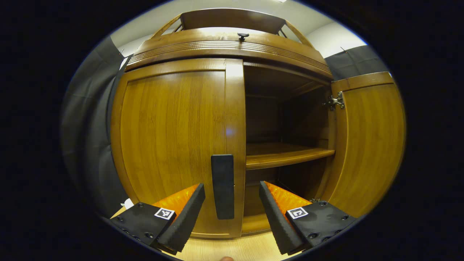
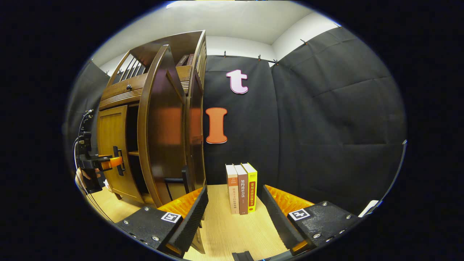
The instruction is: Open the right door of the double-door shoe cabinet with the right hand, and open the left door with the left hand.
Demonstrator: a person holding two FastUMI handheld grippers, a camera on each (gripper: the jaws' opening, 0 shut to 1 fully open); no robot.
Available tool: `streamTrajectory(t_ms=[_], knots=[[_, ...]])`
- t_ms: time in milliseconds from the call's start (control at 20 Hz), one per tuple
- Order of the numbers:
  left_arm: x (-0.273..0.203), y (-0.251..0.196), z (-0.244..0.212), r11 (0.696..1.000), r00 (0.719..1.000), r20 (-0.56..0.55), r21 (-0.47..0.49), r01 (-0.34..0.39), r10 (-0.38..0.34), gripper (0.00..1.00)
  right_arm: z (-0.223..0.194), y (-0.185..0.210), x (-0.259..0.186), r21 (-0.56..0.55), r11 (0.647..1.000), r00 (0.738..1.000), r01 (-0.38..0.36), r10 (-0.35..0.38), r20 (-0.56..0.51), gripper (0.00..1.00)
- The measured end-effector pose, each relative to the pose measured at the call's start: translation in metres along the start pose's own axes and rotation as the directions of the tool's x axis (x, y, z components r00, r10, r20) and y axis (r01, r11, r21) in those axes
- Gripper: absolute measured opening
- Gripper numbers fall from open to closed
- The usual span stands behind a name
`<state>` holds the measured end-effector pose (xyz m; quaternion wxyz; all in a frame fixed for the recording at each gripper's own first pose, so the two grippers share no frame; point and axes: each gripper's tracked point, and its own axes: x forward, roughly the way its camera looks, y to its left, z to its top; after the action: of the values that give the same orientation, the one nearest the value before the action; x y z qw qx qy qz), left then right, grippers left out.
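In the left gripper view the wooden shoe cabinet stands close ahead. Its left door is closed and carries a dark upright handle. My left gripper is open, its fingers on either side of that handle with gaps showing. The right door is swung wide, baring a shelf. In the right gripper view my right gripper is open and holds nothing, just right of the open right door and its handle. At far left the left gripper sits at the left door's handle.
Three upright books stand on the light wooden tabletop against the black cloth wall, right of the cabinet. A small dark knob sits on the cabinet's top rail. The open right door's edge is close to my right gripper's left finger.
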<state>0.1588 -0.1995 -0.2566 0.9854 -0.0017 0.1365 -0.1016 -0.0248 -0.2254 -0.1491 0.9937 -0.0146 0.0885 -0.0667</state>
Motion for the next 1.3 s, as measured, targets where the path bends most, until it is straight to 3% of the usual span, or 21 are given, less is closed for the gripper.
streamTrajectory(t_ms=[200, 350, 450, 700, 800, 950, 1250, 1300], knots=[[0.015, 0.007, -0.011, 0.999, 1.0, -0.016, -0.031, -0.017, 0.017, 0.92, 0.001, -0.005, 0.001, 0.02, 1.0, 1.0, 0.024, -0.024, 0.006, 0.98], [0.019, 0.009, -0.02, 0.999, 0.999, -0.026, 0.004, -0.033, 0.034, 0.9, 0.001, -0.008, 0.008, 0.06, 0.997, 0.999, 0.039, -0.04, 0.014, 0.98], [0.024, 0.011, -0.02, 0.999, 0.999, -0.026, 0.027, -0.041, 0.041, 0.8, 0.001, -0.007, 0.009, 0.07, 0.997, 0.999, 0.036, -0.037, 0.01, 0.92], [0.023, 0.009, -0.022, 0.999, 0.999, -0.038, 0.02, -0.033, 0.034, 0.39, -0.001, -0.005, 0.007, 0.074, 0.997, 0.999, 0.033, -0.033, -0.003, 0.92], [0.022, 0.011, -0.022, 0.999, 0.999, -0.036, -0.017, -0.029, 0.029, 0.33, -0.001, -0.006, 0.006, 0.069, 0.997, 0.999, 0.034, -0.034, -0.004, 0.92], [0.012, 0.011, -0.024, 0.999, 0.998, -0.044, 0.004, -0.035, 0.035, 0.28, 0.003, -0.004, 0.003, 0.062, 0.997, 0.999, 0.036, -0.036, -0.002, 0.92], [-0.019, 0.011, -0.022, 1.0, 0.999, -0.041, -0.024, 0.017, -0.018, 0.29, 0.015, 0.008, -0.018, 0.038, 0.999, 0.999, 0.029, -0.03, 0.017, 0.92], [-0.026, 0.011, -0.022, 0.999, 0.999, -0.042, -0.024, 0.024, -0.025, 0.29, 0.019, 0.011, -0.022, 0.037, 0.999, 0.999, 0.024, -0.025, 0.024, 0.98]])
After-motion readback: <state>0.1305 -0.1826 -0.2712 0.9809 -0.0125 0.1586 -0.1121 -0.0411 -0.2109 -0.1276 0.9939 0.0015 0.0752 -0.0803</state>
